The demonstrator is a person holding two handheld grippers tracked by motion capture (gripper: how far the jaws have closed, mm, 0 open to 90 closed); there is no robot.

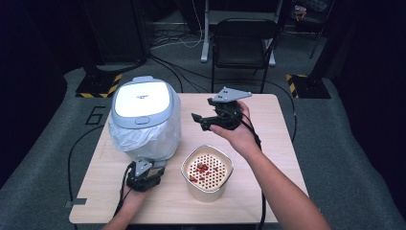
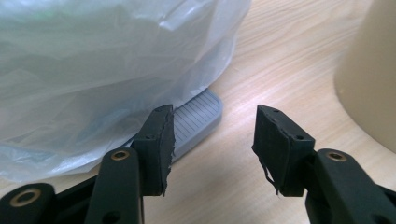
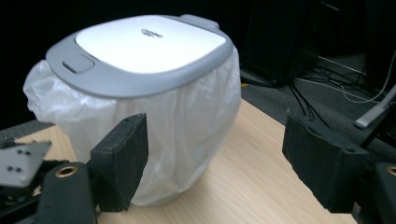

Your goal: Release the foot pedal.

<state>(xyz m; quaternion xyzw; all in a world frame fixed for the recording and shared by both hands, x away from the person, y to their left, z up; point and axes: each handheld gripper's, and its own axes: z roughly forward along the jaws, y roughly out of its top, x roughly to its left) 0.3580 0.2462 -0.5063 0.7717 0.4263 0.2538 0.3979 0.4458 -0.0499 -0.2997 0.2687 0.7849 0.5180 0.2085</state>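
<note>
From the high view, your left gripper (image 1: 149, 173) sits low on the desk (image 1: 268, 124) at the foot of the bin (image 1: 143, 115), a lidded grey-and-white one lined with a plastic bag (image 1: 158, 139). Your right gripper (image 1: 205, 120) hangs above the desk just right of the bin, pointing at it. The beige cup (image 1: 207, 173) with a perforated insert and red bits stands near you, between your hands. A "6" is marked on the floor at the left.

In the left gripper view, your fingers (image 2: 159, 140) stand spread with nothing between them. The bin's grey pedal (image 2: 198, 116) lies straight ahead, just beyond the left finger, poking out from under the bag. Of your two hands, this one is nearer the pedal.

In the right gripper view, your fingers (image 3: 123, 158) are spread wide and empty, and the bin stands ahead of them, closer to the left finger, lid (image 3: 144, 46) shut. The small mark on the lid is too blurred to read.
</note>
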